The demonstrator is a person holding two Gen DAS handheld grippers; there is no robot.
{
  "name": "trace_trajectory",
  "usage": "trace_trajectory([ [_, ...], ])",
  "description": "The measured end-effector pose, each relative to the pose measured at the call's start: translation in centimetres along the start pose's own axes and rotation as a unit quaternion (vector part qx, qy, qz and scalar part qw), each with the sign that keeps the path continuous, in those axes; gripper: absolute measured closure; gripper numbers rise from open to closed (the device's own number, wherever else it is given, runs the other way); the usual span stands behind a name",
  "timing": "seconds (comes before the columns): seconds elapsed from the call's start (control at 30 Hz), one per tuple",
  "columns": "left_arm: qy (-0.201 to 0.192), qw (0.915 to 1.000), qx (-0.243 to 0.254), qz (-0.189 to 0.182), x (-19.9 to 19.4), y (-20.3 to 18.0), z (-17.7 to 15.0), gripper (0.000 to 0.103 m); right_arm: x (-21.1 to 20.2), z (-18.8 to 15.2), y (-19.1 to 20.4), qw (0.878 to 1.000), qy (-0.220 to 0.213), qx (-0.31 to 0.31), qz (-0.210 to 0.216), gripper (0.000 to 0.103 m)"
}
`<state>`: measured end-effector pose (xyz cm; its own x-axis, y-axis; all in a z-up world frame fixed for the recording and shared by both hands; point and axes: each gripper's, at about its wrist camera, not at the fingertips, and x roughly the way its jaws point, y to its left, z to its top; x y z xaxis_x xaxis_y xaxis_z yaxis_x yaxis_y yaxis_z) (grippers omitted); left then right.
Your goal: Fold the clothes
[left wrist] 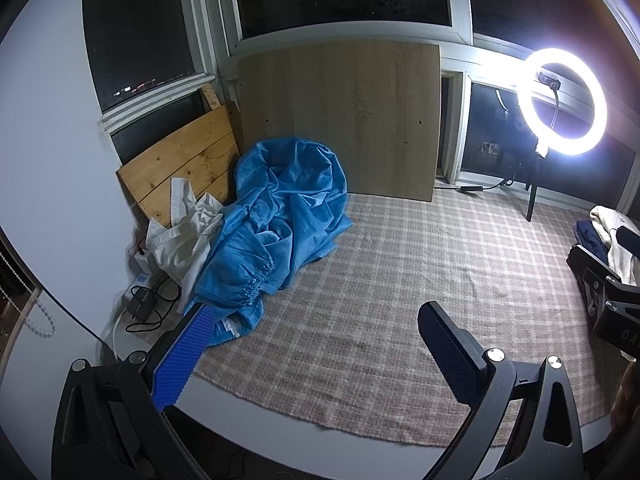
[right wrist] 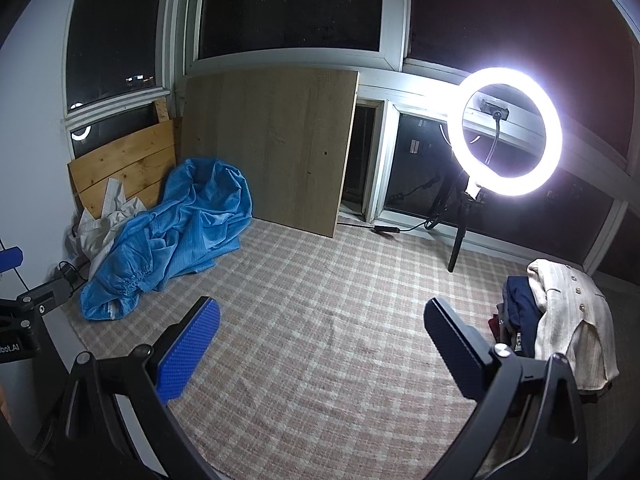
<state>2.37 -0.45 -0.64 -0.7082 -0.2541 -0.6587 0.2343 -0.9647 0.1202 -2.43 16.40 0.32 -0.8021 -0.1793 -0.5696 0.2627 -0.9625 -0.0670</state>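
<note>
Both grippers empty, jaws wide: crumpled blue garment point(left wrist: 276, 220) heaped at rug's point(left wrist: 400, 280) far-left corner, long axis running toward left gripper point(left wrist: 320, 328), which sits nearer than right gripper point(right wrist: 324, 320); stacked clothes point(right wrist: 560, 320) at right

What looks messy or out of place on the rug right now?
The blue garment lies crumpled in a heap at the plaid rug's far-left corner, spilling onto a rumpled white cloth. At right, a cream buttoned garment droops unevenly over a clothes pile. Nothing looks damaged.
</note>
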Motion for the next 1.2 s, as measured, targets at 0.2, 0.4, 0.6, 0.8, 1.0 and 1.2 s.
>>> trace_trajectory([
  [0.2,0.001,1.0,-0.001,0.002,0.1,0.3,0.0,0.001,0.3,0.2,0.5,1.0,0.002,-0.002,0.003,0.0],
  [0.4,0.004,0.9999,-0.009,0.01,0.3,1.3,0.0,0.001,0.8,0.4,1.7,1.0,0.005,-0.011,0.012,0.0],
  [0.6,0.005,0.9997,-0.016,0.019,0.6,2.7,0.1,0.001,1.4,0.8,3.2,1.0,0.009,-0.019,0.02,0.0],
  [0.8,0.002,0.9996,-0.023,0.019,1.2,4.5,0.5,0.001,1.9,1.5,5.2,0.999,0.008,-0.03,0.022,0.0],
  [1.0,0.003,0.9995,-0.026,0.017,2.2,6.8,1.1,0.001,2.7,2.5,7.7,0.999,0.008,-0.037,0.018,0.0],
  [1.2,0.014,0.9983,-0.043,0.038,4.3,11.8,1.6,0.001,4.5,3.6,10.3,0.999,0.013,-0.043,0.013,0.0],
])
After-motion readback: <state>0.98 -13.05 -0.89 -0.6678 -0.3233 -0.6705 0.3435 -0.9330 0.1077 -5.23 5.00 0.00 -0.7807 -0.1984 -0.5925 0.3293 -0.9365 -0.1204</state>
